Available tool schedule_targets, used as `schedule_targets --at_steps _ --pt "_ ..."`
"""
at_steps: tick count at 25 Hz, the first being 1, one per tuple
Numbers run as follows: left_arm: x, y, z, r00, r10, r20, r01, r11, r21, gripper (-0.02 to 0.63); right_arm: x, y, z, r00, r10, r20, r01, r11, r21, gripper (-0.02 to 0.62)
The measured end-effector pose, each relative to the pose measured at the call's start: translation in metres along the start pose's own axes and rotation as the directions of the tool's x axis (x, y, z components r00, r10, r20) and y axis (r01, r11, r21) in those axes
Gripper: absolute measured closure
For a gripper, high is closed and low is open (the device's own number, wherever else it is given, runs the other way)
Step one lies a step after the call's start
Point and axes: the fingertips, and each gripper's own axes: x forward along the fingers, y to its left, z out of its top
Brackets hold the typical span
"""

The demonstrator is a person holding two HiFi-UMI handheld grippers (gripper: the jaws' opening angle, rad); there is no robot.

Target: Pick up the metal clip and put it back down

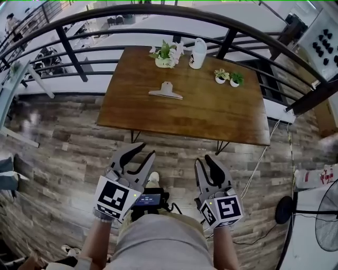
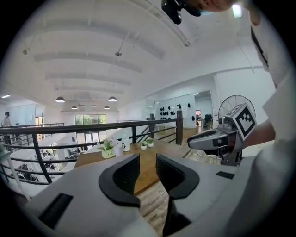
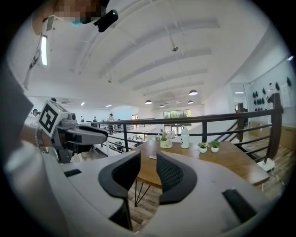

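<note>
"While the metal clip (image 1: pixel 166 90) lies there, does anything touch it?"

"Nothing does. It rests flat on the brown wooden table (image 1: pixel 211 118), near the middle and a little to the left in the head view. Its long silver edge faces the person and its short handle points away."

"What stands closest to it?"

"Behind it, by the far edge, stands a pot of white flowers (image 1: pixel 167 55). Just beside that is a white bottle (image 1: pixel 197 53) whose dark print is too small to read. To the clip's right, two small potted plants (image 1: pixel 221 76) stand side by side. A dark railing (image 1: pixel 158 13) curves round the far side of the table."

"And the two tools?"

"Both are well apart from the clip, short of the table and over the plank floor (image 1: pixel 63 153) in front of the person. The left hand-held gripper (image 1: pixel 143 152) has its jaws parted, and only table edge and floor show through the gap. The right hand-held gripper (image 1: pixel 205 160) stands parted too and holds nothing. Each carries a marker cube (image 1: pixel 113 199) with black-and-white square patterns, not letters."

"Anything further out?"

"A standing fan (image 1: pixel 325 211) is at the right edge of the head view."
</note>
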Motion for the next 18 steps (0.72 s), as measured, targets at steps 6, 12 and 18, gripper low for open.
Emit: schedule_targets --at_steps 6,12,18 --pt "0.039 0.040 0.013 1.000 -0.024 -0.002 0.024 1.000 0.001 0.492 0.046 -0.018 0.019 1.000 -0.021 -0.003 0.021 1.000 0.004 0.477" --pt "0.077 0.076 0.020 0.999 -0.047 -0.009 0.047 0.999 0.004 0.492 0.092 -0.034 0.033 0.999 -0.035 -0.008 0.035 0.999 0.014 0.508" --pt "0.101 0.106 0.020 0.998 -0.056 -0.017 0.056 0.998 0.003 0.492 0.129 -0.040 0.041 0.999 -0.032 -0.013 0.032 0.999 0.002 0.479"
